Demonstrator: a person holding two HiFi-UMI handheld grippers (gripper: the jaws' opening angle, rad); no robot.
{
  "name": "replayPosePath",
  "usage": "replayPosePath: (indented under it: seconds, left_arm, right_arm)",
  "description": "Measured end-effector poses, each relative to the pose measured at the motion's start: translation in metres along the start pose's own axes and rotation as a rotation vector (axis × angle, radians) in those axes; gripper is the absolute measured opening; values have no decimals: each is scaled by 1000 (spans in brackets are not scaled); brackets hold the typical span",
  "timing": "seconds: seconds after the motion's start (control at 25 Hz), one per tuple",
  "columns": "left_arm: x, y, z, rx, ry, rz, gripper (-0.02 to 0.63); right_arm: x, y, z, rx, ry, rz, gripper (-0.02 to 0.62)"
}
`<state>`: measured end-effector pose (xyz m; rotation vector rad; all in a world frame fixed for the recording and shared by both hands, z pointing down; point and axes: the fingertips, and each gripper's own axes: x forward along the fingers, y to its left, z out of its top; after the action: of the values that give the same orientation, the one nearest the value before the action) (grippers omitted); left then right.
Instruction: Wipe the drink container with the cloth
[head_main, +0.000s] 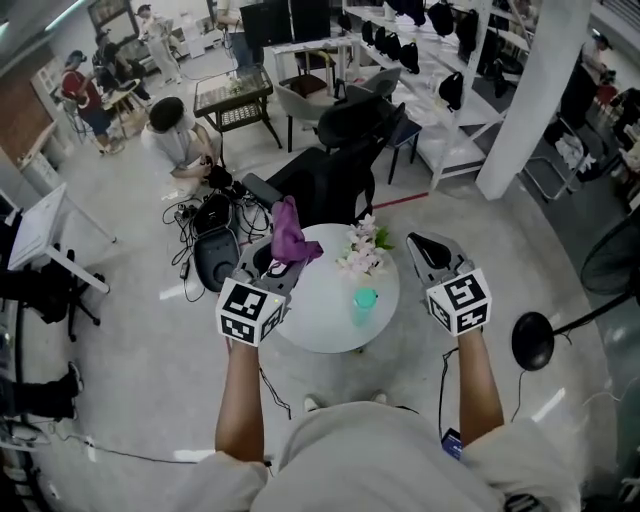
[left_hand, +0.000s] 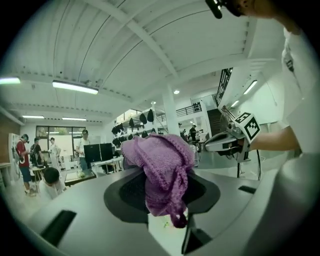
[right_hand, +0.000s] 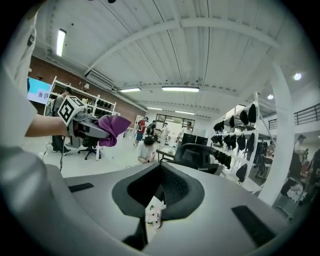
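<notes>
A teal drink container stands on the round white table, below and between my two raised grippers. My left gripper is shut on a purple knitted cloth, which bunches above the jaws and hangs down in front of them in the left gripper view. My right gripper is held up to the right of the table, shut, with nothing between its fingers. From the right gripper view the left gripper and the cloth show at the left. The container is in neither gripper view.
A bunch of pale flowers stands on the table's far side. Behind the table is a black office chair. A black bag and cables lie on the floor to the left, and a black round stand is at the right. A person crouches further back.
</notes>
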<state>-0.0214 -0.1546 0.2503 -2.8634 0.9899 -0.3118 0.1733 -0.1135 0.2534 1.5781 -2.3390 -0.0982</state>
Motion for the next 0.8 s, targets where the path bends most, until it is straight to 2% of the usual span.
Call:
replayPosePath:
  seconds: [0.16,0.32,0.8]
  left_arm:
    - [-4,1,28,32,-43,25,178]
    - [-5,0,43,77,-48,29,178]
    - [-5,2,42,68,-53,29,179]
  right_arm:
    - [-3,-1,28,-52,-23,-13,12]
    - [-1,-2,45,-70,-32,-25,12]
    - [8,-1,40,-79,-13,-26,12]
